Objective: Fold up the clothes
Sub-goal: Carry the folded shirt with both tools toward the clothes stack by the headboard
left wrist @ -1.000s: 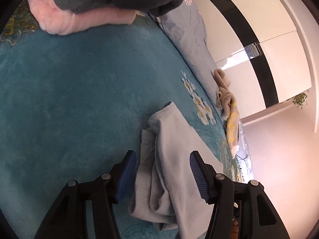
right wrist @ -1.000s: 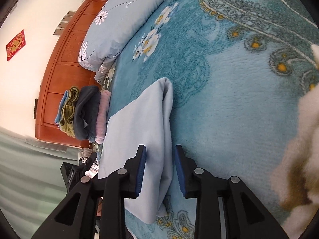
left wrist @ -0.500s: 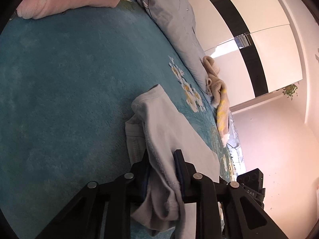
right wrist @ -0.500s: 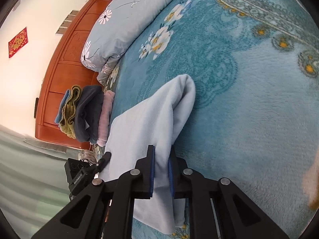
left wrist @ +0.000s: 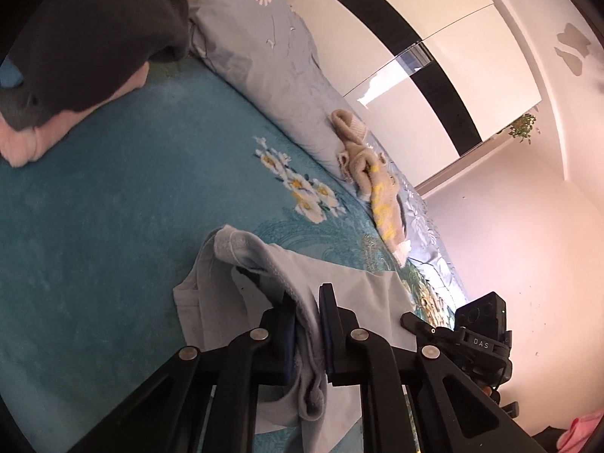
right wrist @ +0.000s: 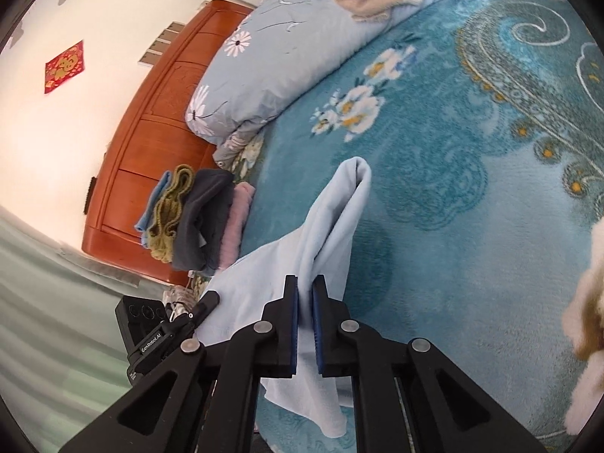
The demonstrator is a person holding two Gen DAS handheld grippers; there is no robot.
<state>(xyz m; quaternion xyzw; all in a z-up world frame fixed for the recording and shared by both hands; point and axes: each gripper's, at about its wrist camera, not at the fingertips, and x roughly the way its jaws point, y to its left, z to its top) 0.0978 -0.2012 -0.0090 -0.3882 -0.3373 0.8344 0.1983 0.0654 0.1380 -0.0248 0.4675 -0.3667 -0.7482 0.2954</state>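
Observation:
A pale blue-grey garment (left wrist: 362, 287) lies partly folded on the teal bed blanket (left wrist: 113, 207). My left gripper (left wrist: 307, 302) is shut on its hemmed edge and lifts that end off the blanket. My right gripper (right wrist: 305, 287) is shut on the other end of the same garment (right wrist: 328, 226), which rises in a peak above the blanket (right wrist: 472, 226). The right gripper shows at the right in the left wrist view (left wrist: 479, 339). The left gripper shows at the lower left in the right wrist view (right wrist: 151, 324).
A stack of folded clothes (right wrist: 196, 219) sits by the wooden headboard (right wrist: 151, 139); it also shows in the left wrist view (left wrist: 75, 49). A floral pillow (right wrist: 271, 68) and a beige knit garment (left wrist: 370, 173) lie along the bed's edge. A fluffy cream item (right wrist: 589, 302) is at right.
Both grippers closed on the garment's ends and lifted them. The cloth now hangs between the grippers above the blanket instead of lying flat.

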